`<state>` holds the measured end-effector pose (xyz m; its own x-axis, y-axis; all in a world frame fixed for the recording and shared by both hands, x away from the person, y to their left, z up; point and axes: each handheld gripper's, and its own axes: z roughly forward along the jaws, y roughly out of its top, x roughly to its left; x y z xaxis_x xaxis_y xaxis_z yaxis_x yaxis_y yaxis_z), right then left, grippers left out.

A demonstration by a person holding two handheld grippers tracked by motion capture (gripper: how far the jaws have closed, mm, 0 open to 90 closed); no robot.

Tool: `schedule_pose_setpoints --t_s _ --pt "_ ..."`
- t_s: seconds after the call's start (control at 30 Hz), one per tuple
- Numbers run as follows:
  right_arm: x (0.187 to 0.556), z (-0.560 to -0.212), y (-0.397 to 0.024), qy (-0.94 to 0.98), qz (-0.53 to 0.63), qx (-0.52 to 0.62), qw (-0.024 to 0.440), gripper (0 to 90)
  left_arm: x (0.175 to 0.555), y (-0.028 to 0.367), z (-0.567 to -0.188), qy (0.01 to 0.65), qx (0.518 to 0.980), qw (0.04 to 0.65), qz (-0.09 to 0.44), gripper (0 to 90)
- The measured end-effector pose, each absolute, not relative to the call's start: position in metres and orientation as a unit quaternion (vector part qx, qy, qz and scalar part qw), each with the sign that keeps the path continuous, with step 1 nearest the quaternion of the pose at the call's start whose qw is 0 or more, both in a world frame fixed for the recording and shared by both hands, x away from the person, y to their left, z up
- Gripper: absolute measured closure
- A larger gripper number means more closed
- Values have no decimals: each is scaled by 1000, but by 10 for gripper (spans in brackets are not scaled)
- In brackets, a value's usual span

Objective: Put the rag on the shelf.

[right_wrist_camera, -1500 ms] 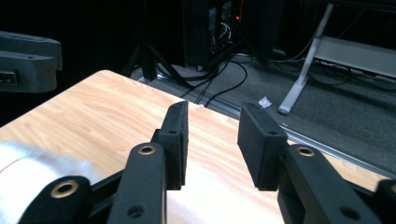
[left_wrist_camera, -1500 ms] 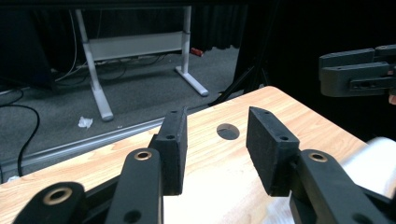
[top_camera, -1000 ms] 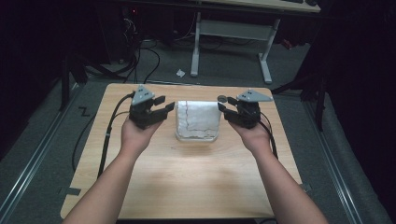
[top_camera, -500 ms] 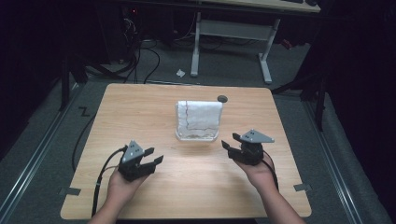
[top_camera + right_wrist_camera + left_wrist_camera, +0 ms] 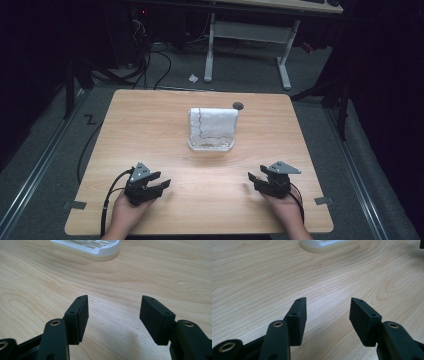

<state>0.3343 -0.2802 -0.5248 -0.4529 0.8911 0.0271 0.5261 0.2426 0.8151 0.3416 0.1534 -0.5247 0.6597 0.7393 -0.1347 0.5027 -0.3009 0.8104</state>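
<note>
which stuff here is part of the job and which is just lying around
Part of the job:
- white cloth, draped over the rack
- white rack at mid-table
- left claw, open, empty
- right claw, open, empty

Just lying about:
- dark round spot near the table's far edge
- paper scrap on the floor
- white desk frame beyond

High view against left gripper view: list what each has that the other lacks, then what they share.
High view alone: the white cloth draped upright over the rack, the small dark disc behind it, the right gripper, both hands, and the floor with a desk frame.

Left gripper view alone: a close look at the black pads, spread apart with bare wood between them.

Shared: the wooden table, the white rack base and the left gripper, open and empty.
</note>
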Motion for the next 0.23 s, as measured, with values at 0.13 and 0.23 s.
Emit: schedule_pose_setpoints --t_s 0.13,0.23 --pt "333 -526 -280 755 398 468 229 404 340 152 -525 384 800 441 136 473" --pt "333 -528 -278 761 395 463 225 398 341 153 -524 389 797 443 131 458"
